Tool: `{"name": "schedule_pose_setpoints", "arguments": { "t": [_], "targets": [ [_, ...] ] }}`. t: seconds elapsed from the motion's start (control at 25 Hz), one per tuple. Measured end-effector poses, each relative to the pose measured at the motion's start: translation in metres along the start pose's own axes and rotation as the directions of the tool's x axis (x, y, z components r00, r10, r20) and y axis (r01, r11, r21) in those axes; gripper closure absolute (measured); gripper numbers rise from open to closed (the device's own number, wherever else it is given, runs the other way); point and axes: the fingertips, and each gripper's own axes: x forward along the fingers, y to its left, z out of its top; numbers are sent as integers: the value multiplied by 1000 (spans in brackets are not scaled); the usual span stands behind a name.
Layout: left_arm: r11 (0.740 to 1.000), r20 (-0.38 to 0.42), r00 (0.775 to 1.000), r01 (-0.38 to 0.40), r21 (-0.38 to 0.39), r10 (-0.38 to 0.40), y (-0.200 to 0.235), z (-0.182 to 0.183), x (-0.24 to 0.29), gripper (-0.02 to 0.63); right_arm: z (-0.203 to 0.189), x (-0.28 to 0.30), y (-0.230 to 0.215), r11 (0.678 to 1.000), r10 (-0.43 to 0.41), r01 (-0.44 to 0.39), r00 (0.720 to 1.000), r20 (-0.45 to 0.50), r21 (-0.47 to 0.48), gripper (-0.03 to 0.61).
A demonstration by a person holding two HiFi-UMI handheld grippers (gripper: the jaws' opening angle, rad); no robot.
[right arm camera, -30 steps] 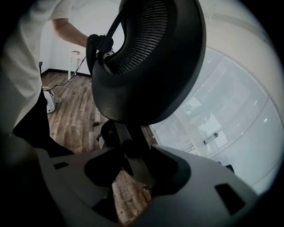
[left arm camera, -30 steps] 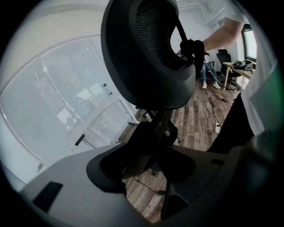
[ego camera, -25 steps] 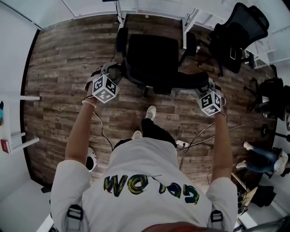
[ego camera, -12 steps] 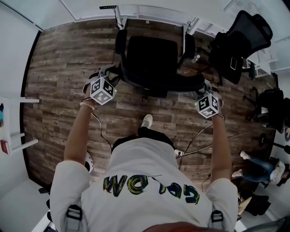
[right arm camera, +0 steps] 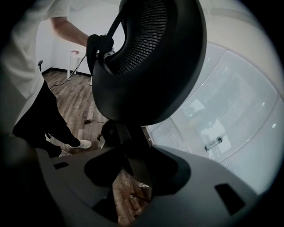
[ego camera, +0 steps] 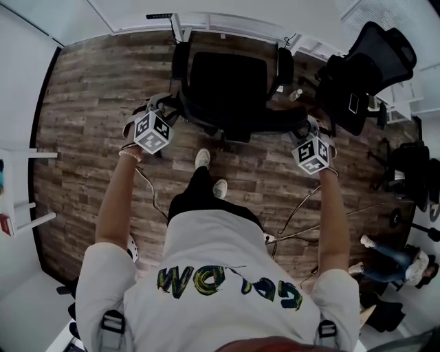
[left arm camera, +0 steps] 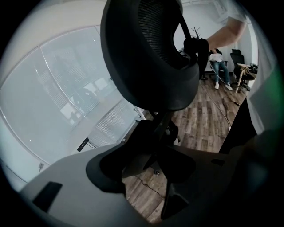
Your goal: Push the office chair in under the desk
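Nearly at desk [ego camera: 227,10], office chair [ego camera: 230,82].

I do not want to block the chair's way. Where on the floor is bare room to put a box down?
Bare: the wide wood floor left of the office chair, up to the white wall. Crowded: right of it, with a second chair and a seated person nearby.

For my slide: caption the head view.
Seen from above, left gripper and right gripper hold the black office chair by its backrest, seat toward the white desk.
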Motion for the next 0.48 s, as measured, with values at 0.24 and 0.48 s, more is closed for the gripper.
{"name": "schedule_pose_setpoints", "arguments": {
  "t": [0.24,0.48],
  "targets": [
    [1000,-11,1000,-2,-6,2,29,7,22,385,5,22,-28,1000,-5,5,1000,7,1,385],
    [1000,-5,1000,3,-1,-3,60,11,46,383,9,47,-53,1000,-19,19,1000,2,13,385]
  ]
}}
